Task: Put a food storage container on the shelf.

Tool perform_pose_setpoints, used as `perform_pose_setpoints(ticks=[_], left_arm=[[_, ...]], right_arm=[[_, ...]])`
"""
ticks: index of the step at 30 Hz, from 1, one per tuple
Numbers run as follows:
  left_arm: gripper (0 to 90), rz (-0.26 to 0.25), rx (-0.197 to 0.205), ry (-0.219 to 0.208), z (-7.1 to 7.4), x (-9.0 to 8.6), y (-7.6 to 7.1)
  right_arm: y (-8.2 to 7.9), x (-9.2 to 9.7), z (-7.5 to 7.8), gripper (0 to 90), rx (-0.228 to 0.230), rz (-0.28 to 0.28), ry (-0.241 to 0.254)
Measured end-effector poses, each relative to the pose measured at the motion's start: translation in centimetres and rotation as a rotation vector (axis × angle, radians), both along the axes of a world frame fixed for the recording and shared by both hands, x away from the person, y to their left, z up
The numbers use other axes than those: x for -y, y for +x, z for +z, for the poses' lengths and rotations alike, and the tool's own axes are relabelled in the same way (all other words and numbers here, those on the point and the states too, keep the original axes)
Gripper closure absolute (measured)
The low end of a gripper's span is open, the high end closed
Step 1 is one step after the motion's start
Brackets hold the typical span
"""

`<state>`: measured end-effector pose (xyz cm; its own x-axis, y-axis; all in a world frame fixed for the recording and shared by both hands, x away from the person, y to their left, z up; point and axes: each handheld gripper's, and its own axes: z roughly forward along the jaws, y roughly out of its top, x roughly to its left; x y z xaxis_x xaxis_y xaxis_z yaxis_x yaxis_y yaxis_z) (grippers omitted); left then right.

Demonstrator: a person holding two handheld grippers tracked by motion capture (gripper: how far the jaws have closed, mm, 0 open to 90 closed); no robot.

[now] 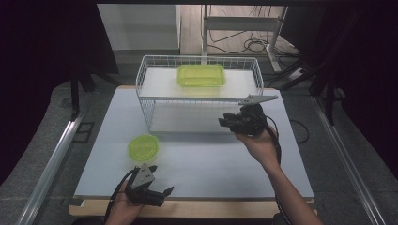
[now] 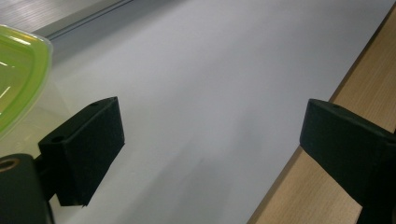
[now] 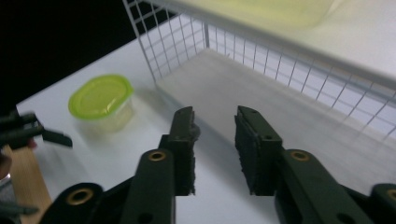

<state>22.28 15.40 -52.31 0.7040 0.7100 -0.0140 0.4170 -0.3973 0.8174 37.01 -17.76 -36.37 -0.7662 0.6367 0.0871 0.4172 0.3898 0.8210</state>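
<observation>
High view: rectangular container (image 1: 201, 75) already sits on the wire rack (image 1: 150, 101); round container (image 1: 143, 147) waits on worktop (image 1: 211, 164). Both grippers' fingers released, empty.

Lime-green round container (image 1: 143, 147), white wire basket (image 1: 155, 105), seemingly pale-grey mat (image 1: 202, 168)

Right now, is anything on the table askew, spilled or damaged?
Nothing stands out. The small tub stands upright on the mat with its green lid on. The larger tub lies flat on top of the wire rack. No spill or damage shows. Both grippers, left and right, are open and hold nothing.
</observation>
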Motion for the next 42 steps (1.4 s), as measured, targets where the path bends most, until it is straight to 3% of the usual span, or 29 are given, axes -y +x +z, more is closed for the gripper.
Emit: perform_pose_setpoints(ticks=[9,17,22,31,36,42], left_arm=[[7.4,0.015,0.031,0.012,0.5,-0.9,0.1],[9.0,0.034,-0.028,-0.019,1.0,-1.8,0.6],[8.7,0.067,-0.027,0.028,1.0,-1.7,0.5],[6.7,0.072,-0.029,0.032,0.9,-1.7,0.4],[6.5,0.065,-0.009,0.048,0.6,-1.5,0.4],[6.4,0.056,0.001,0.074,0.3,-1.2,0.4]], right_arm=[[-3.3,0.9,-2.5,41.1,0.007,0.030,-0.019],[-5.2,2.3,-5.4,29.2,0.001,0.000,-0.016],[-6.3,2.8,-6.8,23.4,0.014,-0.011,-0.026],[-7.8,3.3,-9.4,12.1,0.017,-0.010,-0.036],[-8.4,3.8,-10.8,7.8,0.012,-0.009,-0.040],[-8.7,4.2,-12.5,7.5,0.010,0.001,-0.087]])
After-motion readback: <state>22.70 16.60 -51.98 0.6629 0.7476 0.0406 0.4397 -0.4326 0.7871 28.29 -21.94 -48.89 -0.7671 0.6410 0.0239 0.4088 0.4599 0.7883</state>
